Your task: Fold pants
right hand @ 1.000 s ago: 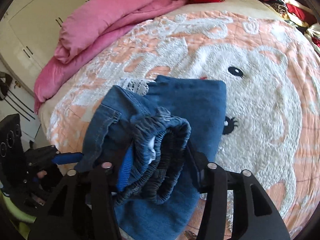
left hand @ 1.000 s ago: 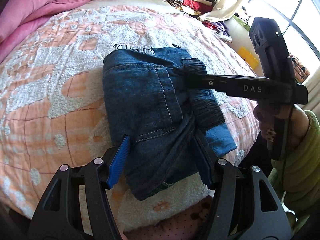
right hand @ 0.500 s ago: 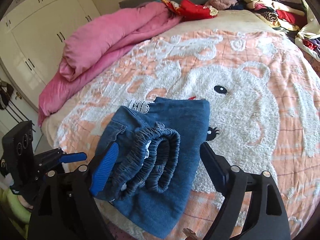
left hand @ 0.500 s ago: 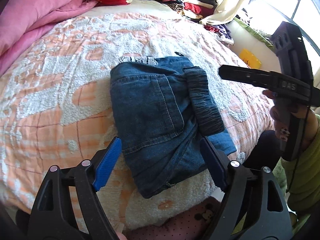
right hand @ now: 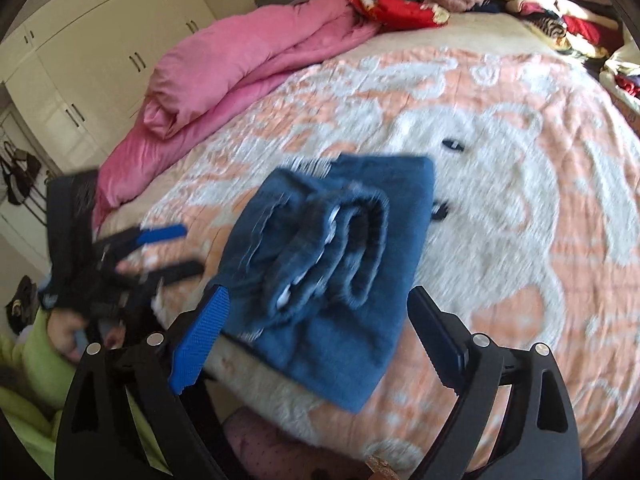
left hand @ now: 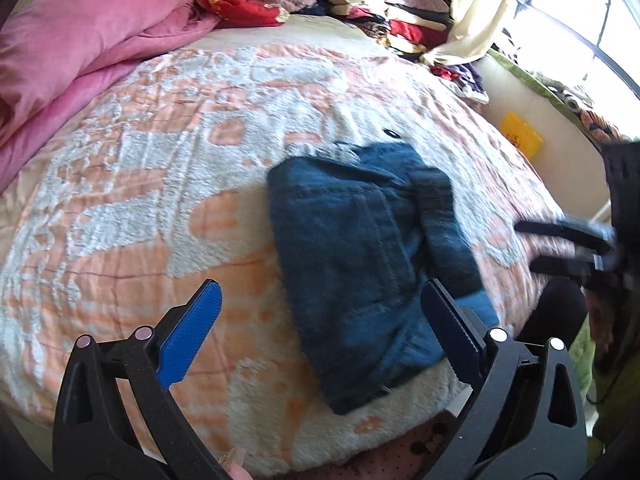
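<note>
The left tongs (left hand: 320, 320) are spreading apart, nothing pinched between them; the near end of the folded pants (left hand: 372, 264) lies beyond the tips. The right tongs (right hand: 316, 320) are likewise widening and grip nothing, hanging just short of the pants' rolled elastic waistband (right hand: 344, 248). The pants lie folded into a compact denim bundle near the front edge of the bed (left hand: 140, 200), on its peach-and-white blanket (right hand: 520, 208). Behind the pants lies a pink duvet (right hand: 240, 64), and beyond that stacked clothes (left hand: 392, 12).
</note>
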A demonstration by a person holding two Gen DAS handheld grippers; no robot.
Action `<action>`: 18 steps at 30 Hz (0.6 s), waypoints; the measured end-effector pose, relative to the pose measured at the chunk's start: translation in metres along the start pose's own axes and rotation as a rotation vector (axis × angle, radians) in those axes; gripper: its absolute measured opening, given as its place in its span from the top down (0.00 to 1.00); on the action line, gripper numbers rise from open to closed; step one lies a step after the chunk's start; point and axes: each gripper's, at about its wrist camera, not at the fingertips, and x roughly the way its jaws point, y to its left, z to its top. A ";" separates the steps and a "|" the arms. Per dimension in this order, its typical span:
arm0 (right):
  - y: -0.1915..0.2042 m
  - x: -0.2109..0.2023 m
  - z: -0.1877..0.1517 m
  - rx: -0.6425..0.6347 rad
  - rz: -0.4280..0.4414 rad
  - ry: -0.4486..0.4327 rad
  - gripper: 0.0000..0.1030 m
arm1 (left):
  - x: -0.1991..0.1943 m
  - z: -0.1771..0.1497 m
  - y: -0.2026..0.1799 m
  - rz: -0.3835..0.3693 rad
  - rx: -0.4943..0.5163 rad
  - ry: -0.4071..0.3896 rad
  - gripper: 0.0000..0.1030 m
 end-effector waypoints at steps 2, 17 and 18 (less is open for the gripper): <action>0.006 0.004 -0.007 0.000 0.022 0.026 0.13 | 0.001 0.006 0.009 0.015 -0.017 -0.011 0.09; 0.030 0.070 -0.008 0.227 0.189 0.162 0.28 | 0.047 0.027 0.014 -0.018 -0.023 0.049 0.47; 0.027 0.074 -0.007 0.249 0.195 0.166 0.33 | 0.049 0.027 0.013 -0.020 -0.022 0.052 0.47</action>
